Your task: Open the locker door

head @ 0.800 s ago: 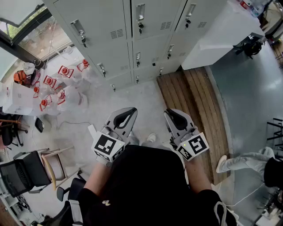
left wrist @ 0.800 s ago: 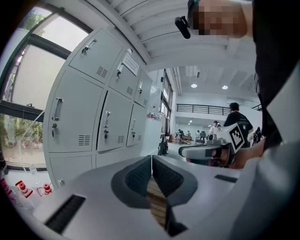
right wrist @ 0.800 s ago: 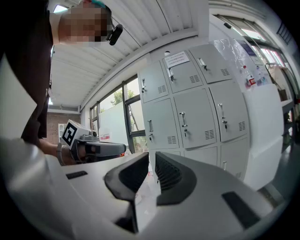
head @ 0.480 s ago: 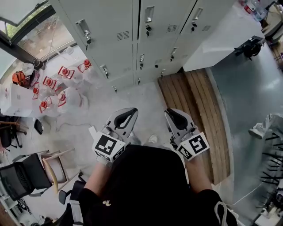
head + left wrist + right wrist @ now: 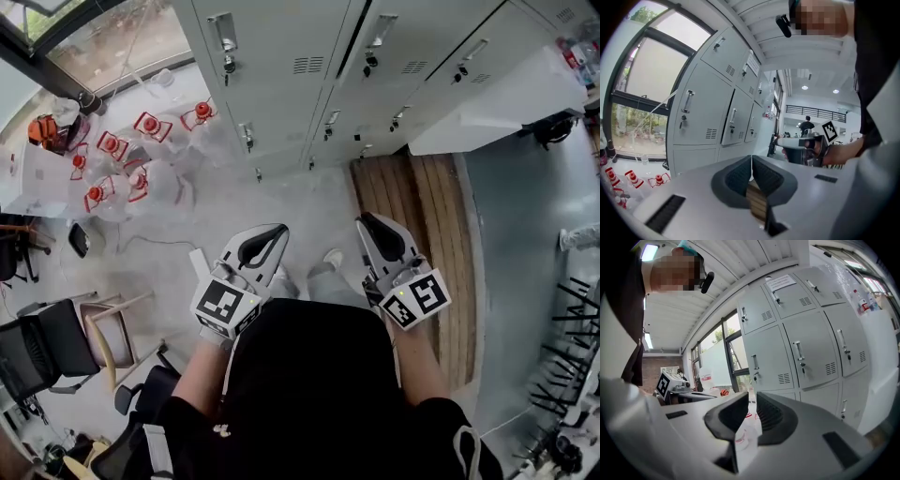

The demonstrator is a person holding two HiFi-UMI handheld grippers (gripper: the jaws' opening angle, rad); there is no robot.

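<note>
Head view shows the lockers (image 5: 281, 66) ahead with every door closed, and both grippers are well short of them. The left gripper (image 5: 277, 230) has its jaws pressed together with nothing in them. The right gripper (image 5: 367, 223) is closed and empty too. Closed jaws could bump a handle (image 5: 223, 33) and slide off, so they likely need to open first. Left of the lockers stand bottles (image 5: 141, 155) that a foot could knock over. Right of the lockers, a wooden step (image 5: 412, 216) has an edge to trip on. The floor (image 5: 281, 202) straight in front of the lockers is bare.
</note>
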